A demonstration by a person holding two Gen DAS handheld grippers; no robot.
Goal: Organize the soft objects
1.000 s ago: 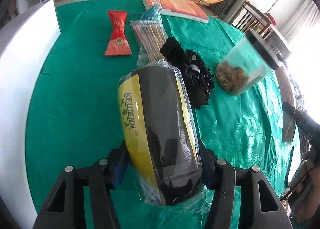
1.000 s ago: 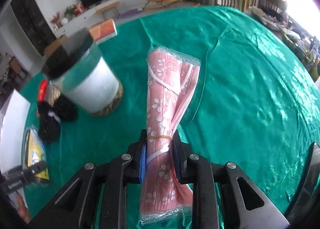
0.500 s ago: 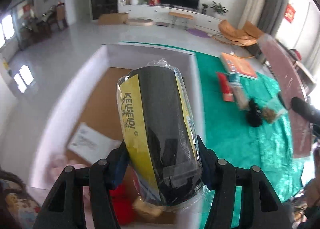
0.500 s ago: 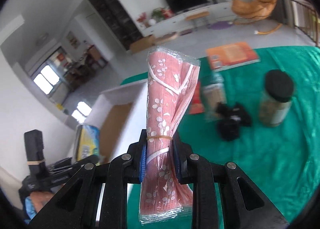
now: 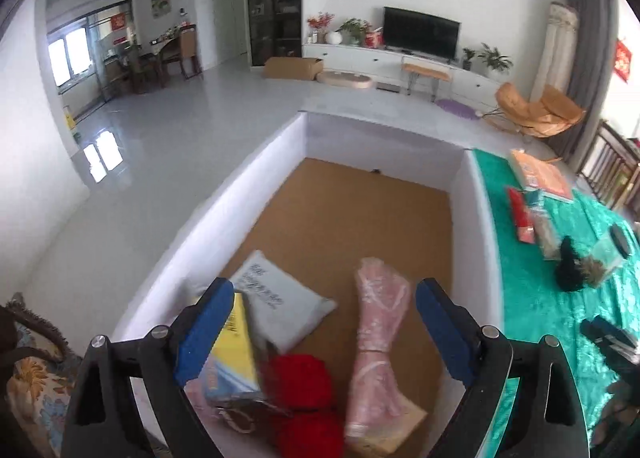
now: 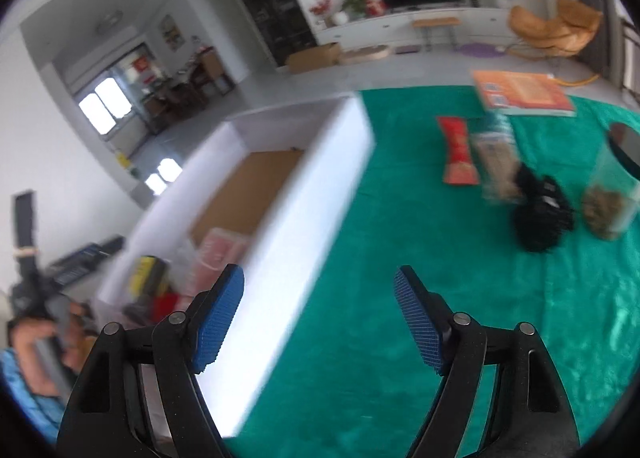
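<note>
Left wrist view: left gripper [image 5: 325, 322] hangs over the white box [image 5: 476, 225], jaws opening, nothing pressed between the blue pads.
Box contents: yellow-and-black pack [image 5: 232, 342] just beside the left pad, pink floral bundle [image 5: 378, 342] lying free on the cardboard floor, red yarn [image 5: 304, 402] between them, grey pouch [image 5: 276, 298] behind.
Right wrist view: right gripper [image 6: 319, 318] over the box's near wall and the green counter [image 6: 400, 242], jaws opening, empty.
Counter: black soft item [image 6: 540, 209] touching the clear jar [image 6: 612, 193]; red packet [image 6: 458, 149] and bag of sticks [image 6: 496, 161] side by side; orange book [image 6: 520, 91] at the far edge.
Blur: right view smeared, fine detail unreadable.
</note>
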